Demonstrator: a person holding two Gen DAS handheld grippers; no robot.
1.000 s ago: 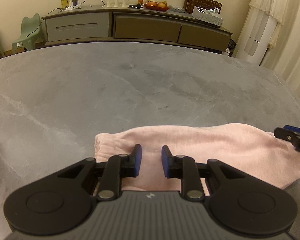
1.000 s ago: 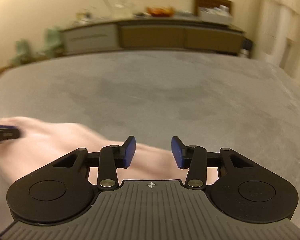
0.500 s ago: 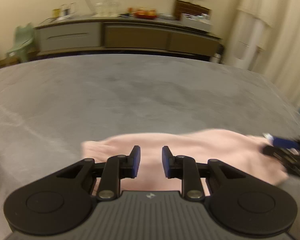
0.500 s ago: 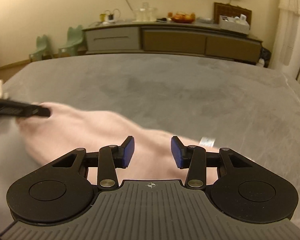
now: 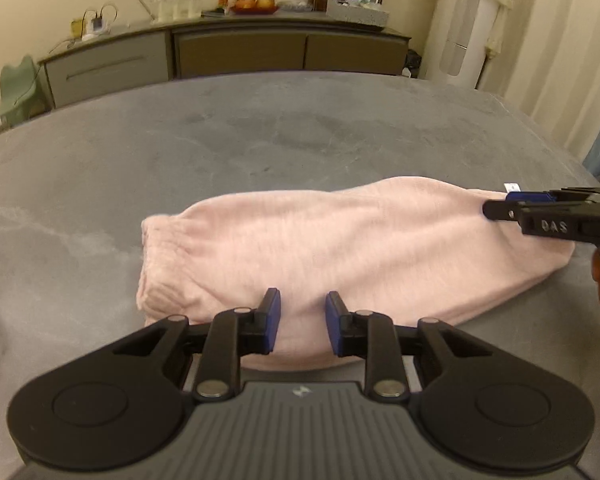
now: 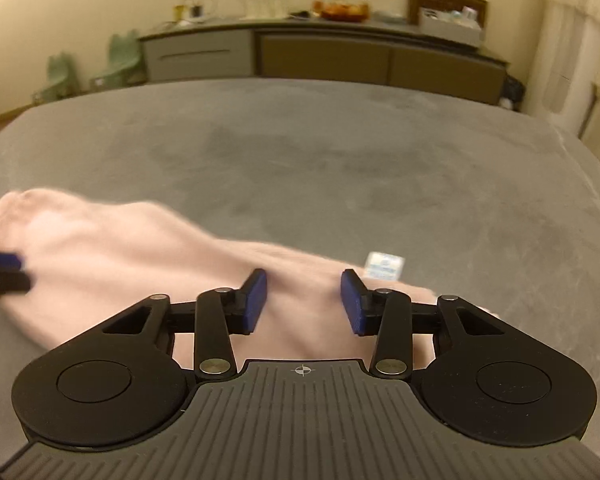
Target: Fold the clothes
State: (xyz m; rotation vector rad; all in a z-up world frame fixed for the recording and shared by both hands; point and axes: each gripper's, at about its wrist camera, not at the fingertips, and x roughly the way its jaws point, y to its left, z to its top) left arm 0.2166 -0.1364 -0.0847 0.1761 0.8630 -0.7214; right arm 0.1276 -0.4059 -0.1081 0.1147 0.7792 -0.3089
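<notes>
Pink garment (image 5: 340,248) flat on grey table (image 5: 260,140); since earlier, right gripper (image 6: 303,304) spread wider, left gripper (image 5: 302,320) narrow, both empty.

Warm, yellowish indoor light fills both views evenly, tinting the walls amber and leaving only soft, faint shadows under the pink garment (image 5: 340,248) on the grey table (image 5: 260,140), with no harsh glare anywhere. The left wrist view is fairly sharp, though the garment's surface looks slightly smeared, while the right wrist view is softer, its garment edges (image 6: 100,240) and the far sideboard (image 6: 320,52) blurred. Fisheye distortion bows the table edge and darkens the corners.
</notes>
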